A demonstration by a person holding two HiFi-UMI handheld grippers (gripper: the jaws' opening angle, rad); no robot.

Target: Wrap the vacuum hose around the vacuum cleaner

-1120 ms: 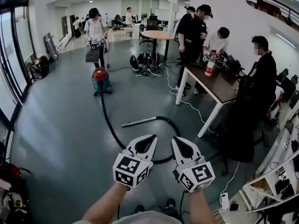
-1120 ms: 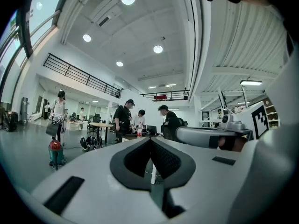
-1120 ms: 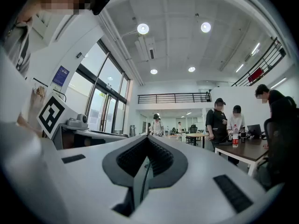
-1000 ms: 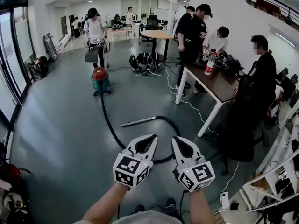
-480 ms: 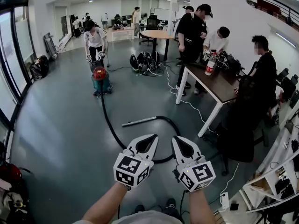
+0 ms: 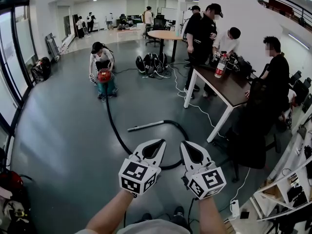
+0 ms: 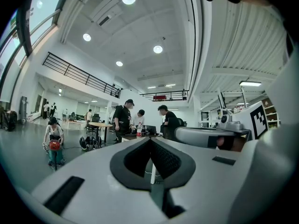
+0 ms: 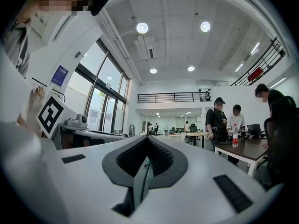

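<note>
a: head view first. what are you seeing?

b: i'm holding both grippers out level in front of me. the left gripper (image 6: 159,143) and right gripper (image 6: 184,145) are both closed tight, with nothing in them. the vacuum hose (image 6: 113,128) is lying loose across the floor. it's running from the vacuum cleaner (image 6: 105,83), far ahead, to a loop just beyond my jaws, with the metal wand (image 6: 146,126) at its end.

a: what's worrying you?

b: a person (image 6: 100,57) is crouching right at the cleaner, so i'm thinking a pull on the hose could tug the machine into them. a white cable (image 6: 195,107) and a leg of the table (image 6: 229,89) are sitting near the loop, so the hose may snag.

a: left gripper view?

b: the jaws are meeting and empty. the cleaner is showing small and far off at the left. reaching in shut like this would only be shoving the hose away.

a: right gripper view?

b: the pads are pressing together on nothing. no hose is showing there, only the table and people. swinging the wand around blind could be hitting someone.
</note>
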